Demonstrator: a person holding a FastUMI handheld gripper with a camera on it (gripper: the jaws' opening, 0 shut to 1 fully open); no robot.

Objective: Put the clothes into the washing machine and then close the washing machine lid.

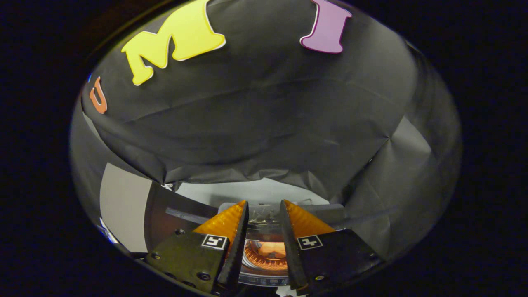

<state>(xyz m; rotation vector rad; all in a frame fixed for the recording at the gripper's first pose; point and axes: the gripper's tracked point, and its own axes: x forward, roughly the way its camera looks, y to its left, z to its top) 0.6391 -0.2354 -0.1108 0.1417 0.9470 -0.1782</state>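
Observation:
My gripper (264, 203) is held above the washing machine (264, 279), its fingers a modest gap apart and open, with nothing between them. Down through that gap I see the machine's round drum (252, 260), lit in a warm tone. An orange piece of clothing (271, 249) lies inside the drum. Just beyond the fingertips a clear lid (266, 214) seems to stand raised at the back of the machine, though it is hard to make out.
The black cloth wall (264, 123) hangs close behind the machine and folds round to the right. A pale panel (123, 206) and a dark glossy board (169, 218) stand left of the machine. A light surface (247, 192) shows under the cloth's hem.

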